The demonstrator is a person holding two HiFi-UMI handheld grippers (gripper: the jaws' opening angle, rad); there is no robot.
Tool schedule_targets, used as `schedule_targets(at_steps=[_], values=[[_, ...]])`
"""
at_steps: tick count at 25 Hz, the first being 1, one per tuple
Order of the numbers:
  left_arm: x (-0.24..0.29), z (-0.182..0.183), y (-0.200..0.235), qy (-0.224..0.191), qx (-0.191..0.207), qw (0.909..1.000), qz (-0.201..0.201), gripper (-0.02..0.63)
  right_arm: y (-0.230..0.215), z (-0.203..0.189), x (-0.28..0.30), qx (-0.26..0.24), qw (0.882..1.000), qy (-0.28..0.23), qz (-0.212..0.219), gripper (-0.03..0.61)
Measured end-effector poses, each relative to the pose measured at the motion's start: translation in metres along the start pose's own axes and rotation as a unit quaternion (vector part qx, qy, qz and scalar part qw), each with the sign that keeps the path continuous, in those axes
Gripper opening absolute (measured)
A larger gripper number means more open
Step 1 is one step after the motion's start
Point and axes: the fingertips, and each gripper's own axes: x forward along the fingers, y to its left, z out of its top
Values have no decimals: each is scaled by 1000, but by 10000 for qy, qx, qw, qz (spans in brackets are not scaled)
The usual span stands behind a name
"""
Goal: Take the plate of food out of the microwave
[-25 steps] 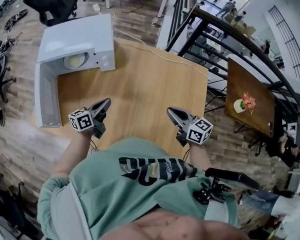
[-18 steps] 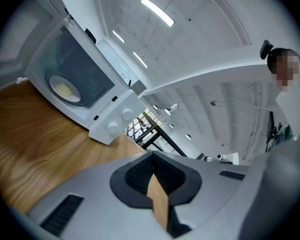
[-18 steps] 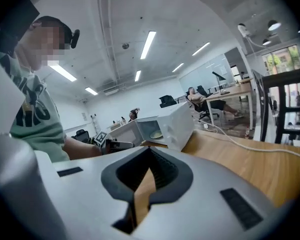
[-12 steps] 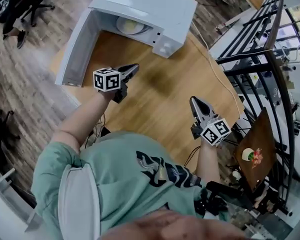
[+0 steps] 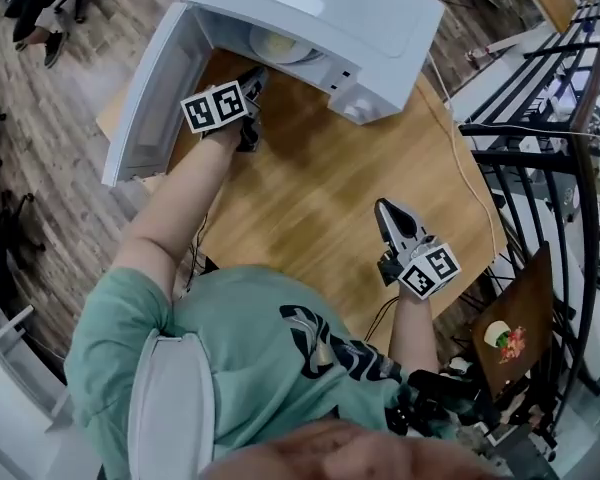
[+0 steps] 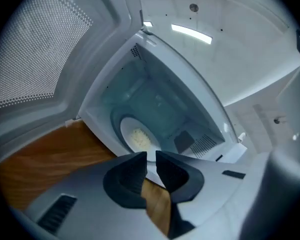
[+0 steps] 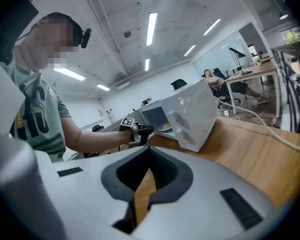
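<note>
The plate (image 5: pixel 278 45) of pale food (image 6: pixel 138 139) (rice, perhaps; the view was too blurred to be sure) sat inside the open microwave (image 5: pixel 325 8) on the wooden surface (image 5: pixel 320 188). The left gripper (image 5: pixel 254 76) was at the cavity's mouth. Its jaws had just been opening to a narrow gap, with nothing between them. The right gripper (image 5: pixel 385 208) hung over the surface, well apart from the microwave, jaws together and empty.

Reaches out toward 11 o'clock with the left gripper (image 5: pixel 254 78), just parting its empty jaws slightly; holds the right gripper (image 5: pixel 387 208) closed at 4 o'clock.
</note>
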Motion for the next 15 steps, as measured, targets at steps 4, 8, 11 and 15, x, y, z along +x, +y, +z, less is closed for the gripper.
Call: schedule_targets(at_steps=[4, 8, 11, 15], values=[[24, 13, 19, -26, -389, 9988, 298, 121, -10, -5, 3, 156, 9999, -57, -11, 8], [39, 12, 44, 27, -932, 9933, 686, 212, -16, -10, 5, 270, 9996, -84, 40, 8], [49, 12, 58, 10, -1323, 9873, 883, 238, -22, -13, 5, 318, 9995, -82, 32, 8], [55, 11, 66, 72, -1490, 9820, 1162, 315, -25, -17, -2, 394, 9991, -123, -7, 8]])
